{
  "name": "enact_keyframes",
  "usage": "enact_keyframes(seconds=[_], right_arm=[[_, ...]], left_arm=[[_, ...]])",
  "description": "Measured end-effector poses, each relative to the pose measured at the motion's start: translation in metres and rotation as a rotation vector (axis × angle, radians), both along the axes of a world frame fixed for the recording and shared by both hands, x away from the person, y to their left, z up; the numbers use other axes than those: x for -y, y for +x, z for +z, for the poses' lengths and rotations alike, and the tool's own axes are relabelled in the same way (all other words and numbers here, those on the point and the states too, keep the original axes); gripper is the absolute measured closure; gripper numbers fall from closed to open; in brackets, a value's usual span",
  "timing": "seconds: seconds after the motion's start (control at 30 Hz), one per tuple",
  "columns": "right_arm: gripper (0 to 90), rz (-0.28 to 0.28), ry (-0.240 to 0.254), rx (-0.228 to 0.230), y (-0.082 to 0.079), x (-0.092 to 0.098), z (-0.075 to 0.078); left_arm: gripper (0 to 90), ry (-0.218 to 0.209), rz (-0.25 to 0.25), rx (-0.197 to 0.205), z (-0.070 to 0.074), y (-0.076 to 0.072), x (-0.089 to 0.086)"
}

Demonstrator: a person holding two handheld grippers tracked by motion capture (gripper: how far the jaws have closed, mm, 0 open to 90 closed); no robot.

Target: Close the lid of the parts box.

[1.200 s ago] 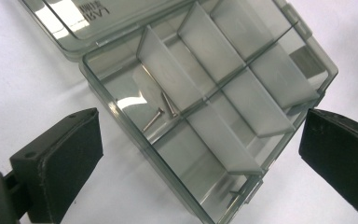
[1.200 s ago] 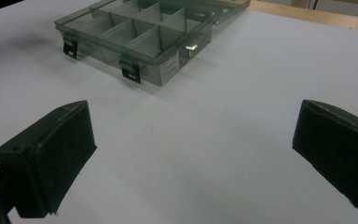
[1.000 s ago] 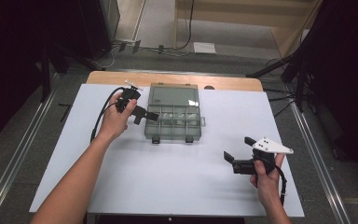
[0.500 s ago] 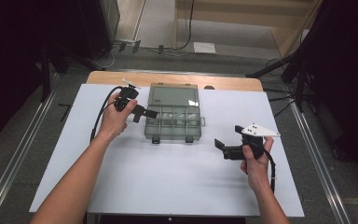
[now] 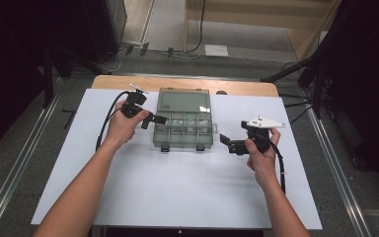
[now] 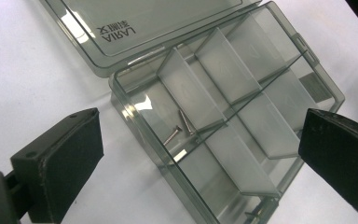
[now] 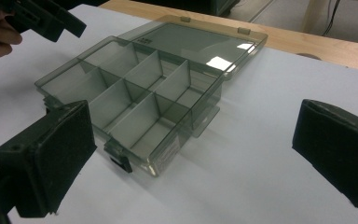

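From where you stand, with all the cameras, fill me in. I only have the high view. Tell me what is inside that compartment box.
Observer: The left gripper view shows two small screws lying in one compartment of the box, near its corner by the hinged lid.
Operator: Report the jaws on both grippers.
Observer: The left gripper and the right gripper both have their jaws wide apart, with nothing between the pads.
Operator: Check the other compartments.
Observer: From the right gripper view, the compartments nearest that gripper look bare.
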State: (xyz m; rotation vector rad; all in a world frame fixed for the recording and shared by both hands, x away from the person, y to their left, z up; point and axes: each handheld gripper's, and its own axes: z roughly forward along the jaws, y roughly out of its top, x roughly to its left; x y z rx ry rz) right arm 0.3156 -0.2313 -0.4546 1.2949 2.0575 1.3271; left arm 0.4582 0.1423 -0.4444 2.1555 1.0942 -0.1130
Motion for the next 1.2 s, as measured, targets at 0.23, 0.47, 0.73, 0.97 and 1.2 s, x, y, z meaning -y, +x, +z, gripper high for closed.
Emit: enact_keyframes(seconds=[0.23,0.47,0.73,0.97,1.2], right_arm=[[0.0,0.001,-0.005,-0.007,0.02,-0.007,0.008],[3.3,-0.011,0.013,-0.02,0.036,-0.009,0.012],[12.8,-0.04,0.013,-0.053,0.057,-0.017,0.007],[20.8,-0.043,0.031,-0.098,0.073,-0.025,0.002],[37.8,-0.068,0.021,-0.144,0.092,-0.029,-0.005]], left_arm=[[0.0,-0.022,0.02,-0.003,0.001,0.003,0.001],[0.0,-0.023,0.01,0.0,0.0,0.006,0.004],[0.0,-0.059,0.045,-0.003,-0.001,0.013,0.003],[4.7,-0.054,0.071,-0.006,-0.001,0.02,0.005],[15.0,-0.031,0.142,-0.03,-0.003,0.033,0.008]])
